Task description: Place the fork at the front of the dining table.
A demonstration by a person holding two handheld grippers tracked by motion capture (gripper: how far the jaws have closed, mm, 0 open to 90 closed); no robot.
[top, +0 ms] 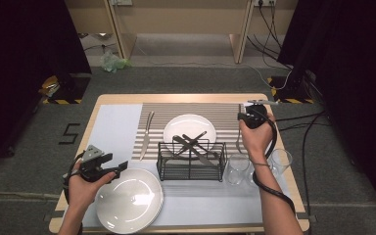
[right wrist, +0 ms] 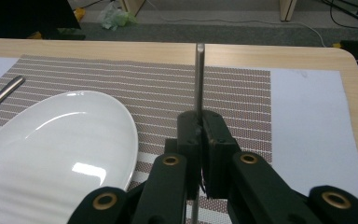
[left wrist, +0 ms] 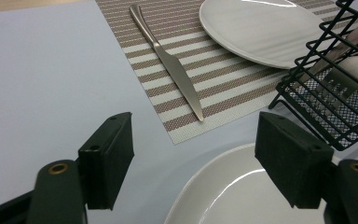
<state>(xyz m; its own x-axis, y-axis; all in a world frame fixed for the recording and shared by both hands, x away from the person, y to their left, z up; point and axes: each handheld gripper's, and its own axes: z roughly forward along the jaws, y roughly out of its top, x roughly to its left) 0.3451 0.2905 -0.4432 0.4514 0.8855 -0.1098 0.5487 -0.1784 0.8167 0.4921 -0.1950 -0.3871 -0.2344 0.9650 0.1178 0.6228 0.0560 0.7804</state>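
Fork (right wrist: 199, 79) clamped in right gripper (right wrist: 200, 135), held just above striped placemat (right wrist: 242, 93), right of centre plate (right wrist: 60, 140); tines hidden. Left gripper (left wrist: 193, 154) jaws apart, nothing btwn, over near plate (left wrist: 233, 196) at tabletop (right wrist: 284, 51) front-left.

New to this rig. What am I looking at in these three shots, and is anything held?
A person works at a table with a hand-held two-jaw gripper in each hand. The high view looks down from above; the other two come from cameras riding on each gripper.

On the table: a striped placemat with a plate and a knife, a black wire basket holding cutlery, a second plate nearer the person, and two glasses.

The right gripper is shut on a slim piece of cutlery, probably a fork. The left gripper is open, holding nothing, by the near plate.
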